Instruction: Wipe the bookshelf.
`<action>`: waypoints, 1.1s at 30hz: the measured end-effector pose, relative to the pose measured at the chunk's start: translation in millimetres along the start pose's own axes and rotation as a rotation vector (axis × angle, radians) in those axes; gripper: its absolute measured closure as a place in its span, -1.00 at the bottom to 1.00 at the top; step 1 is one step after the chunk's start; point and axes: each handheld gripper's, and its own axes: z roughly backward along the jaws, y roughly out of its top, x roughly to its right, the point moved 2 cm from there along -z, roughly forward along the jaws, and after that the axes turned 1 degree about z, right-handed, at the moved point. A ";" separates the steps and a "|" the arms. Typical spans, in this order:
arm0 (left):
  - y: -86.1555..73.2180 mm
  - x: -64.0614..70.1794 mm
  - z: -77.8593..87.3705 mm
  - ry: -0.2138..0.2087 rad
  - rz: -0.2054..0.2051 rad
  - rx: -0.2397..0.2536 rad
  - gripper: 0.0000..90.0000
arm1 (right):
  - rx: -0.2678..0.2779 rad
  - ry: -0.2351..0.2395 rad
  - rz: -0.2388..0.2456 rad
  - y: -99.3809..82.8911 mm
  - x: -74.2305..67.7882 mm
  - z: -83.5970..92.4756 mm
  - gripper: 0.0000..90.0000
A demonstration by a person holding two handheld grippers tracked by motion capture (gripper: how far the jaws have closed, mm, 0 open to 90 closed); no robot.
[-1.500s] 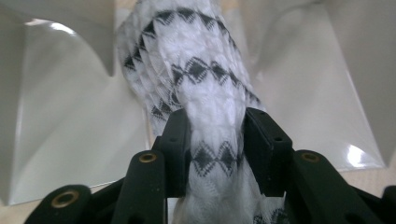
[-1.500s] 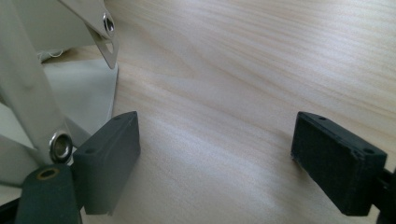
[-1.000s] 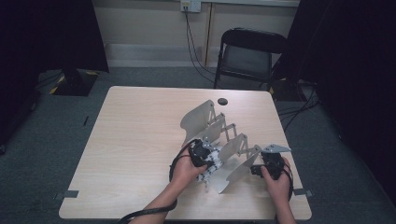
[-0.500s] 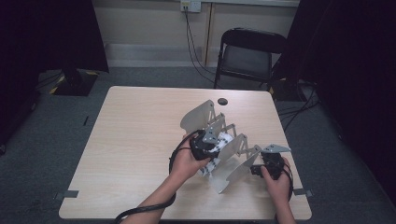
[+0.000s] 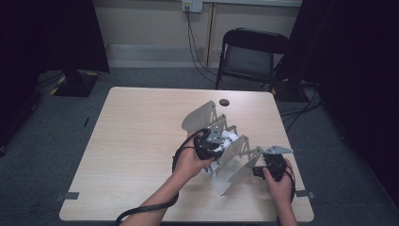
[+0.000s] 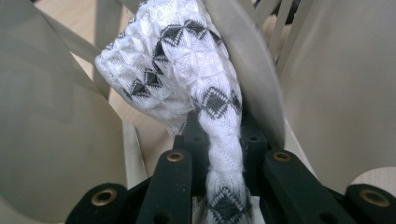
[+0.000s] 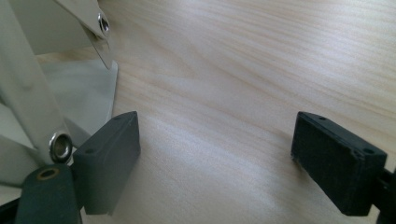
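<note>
Left gripper (image 5: pixel 210 147), raised over the rack (image 5: pixel 235 155), apparently pinches a sock (image 6: pixel 187 70).

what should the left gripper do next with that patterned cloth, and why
Probably keep lifting it straight up, a little at a time. The left gripper is shut on the white cloth, which hangs bunched between the grey panels of the folding rack, close against one of them. The right gripper stands open on the table beside the rack, so nothing steadies it.
</note>
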 end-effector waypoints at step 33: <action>-35.8 7.2 -12.0 -0.028 -0.033 -0.087 0.73 | 0.000 0.000 0.000 0.0 0.0 0.0 -0.67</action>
